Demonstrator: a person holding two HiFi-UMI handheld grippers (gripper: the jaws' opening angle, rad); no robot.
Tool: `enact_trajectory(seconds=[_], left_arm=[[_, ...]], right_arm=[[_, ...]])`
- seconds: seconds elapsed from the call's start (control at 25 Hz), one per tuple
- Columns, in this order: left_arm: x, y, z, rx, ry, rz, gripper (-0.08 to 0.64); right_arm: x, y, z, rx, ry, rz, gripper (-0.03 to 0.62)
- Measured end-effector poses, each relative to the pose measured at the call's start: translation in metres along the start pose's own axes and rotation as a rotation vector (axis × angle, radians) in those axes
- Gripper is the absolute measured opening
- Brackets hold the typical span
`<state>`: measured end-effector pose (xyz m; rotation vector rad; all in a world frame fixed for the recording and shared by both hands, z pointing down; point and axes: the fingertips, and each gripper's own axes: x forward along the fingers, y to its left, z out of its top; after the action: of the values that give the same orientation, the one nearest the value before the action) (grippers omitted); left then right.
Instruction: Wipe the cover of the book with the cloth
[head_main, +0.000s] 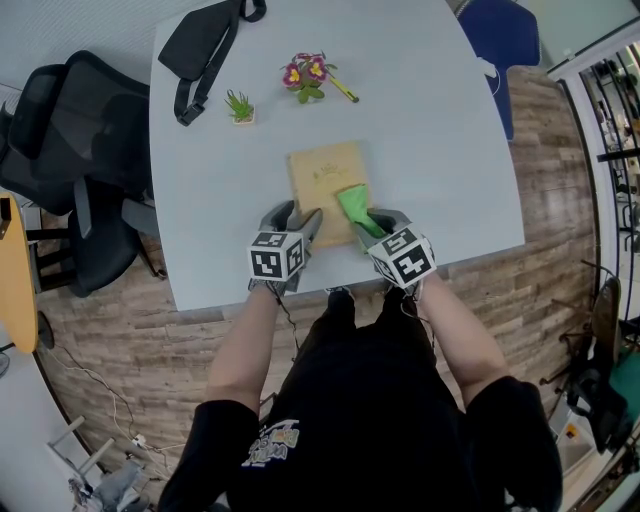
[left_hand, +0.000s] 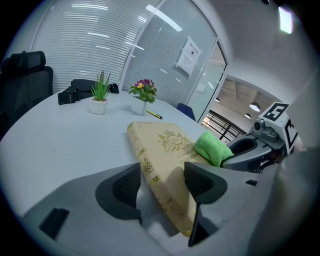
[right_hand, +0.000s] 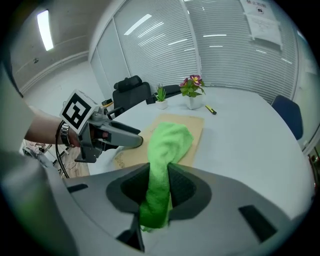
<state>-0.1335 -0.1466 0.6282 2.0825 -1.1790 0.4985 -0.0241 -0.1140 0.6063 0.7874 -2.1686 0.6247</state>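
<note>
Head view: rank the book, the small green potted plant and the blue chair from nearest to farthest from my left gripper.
1. Book: its near left corner lies between the open jaws of the left gripper.
2. Green potted plant: farther up the table, left of the book.
3. Blue chair: beyond the table's far right edge.

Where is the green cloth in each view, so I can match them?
Head view: green cloth on the book's near right corner.
Left gripper view: green cloth right of centre, on the book.
Right gripper view: green cloth centre, clamped by the right gripper.
Shared landmark: pink potted flowers.
</note>
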Motion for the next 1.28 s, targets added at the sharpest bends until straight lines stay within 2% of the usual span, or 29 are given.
enact_trajectory(seconds=[0.6,0.88,1.04,1.28], left_arm=[[-0.002,-0.003,0.0,0.007,0.007,0.022,0.268],[-0.008,-0.007,0.008,0.027,-0.015,0.06,0.238],[-0.015,-0.014,0.023,0.043,-0.058,0.081,0.224],[-0.035,-0.029,0.051,0.068,-0.136,0.14,0.155]], right_arm=[[-0.023,-0.057,-0.001,0.089,-0.043,-0.123,0.1],[-0.035,-0.059,0.022,0.086,-0.11,-0.106,0.1],[-0.043,-0.061,0.034,0.075,-0.147,-0.087,0.1],[-0.067,-0.067,0.054,0.063,-0.221,-0.057,0.1]])
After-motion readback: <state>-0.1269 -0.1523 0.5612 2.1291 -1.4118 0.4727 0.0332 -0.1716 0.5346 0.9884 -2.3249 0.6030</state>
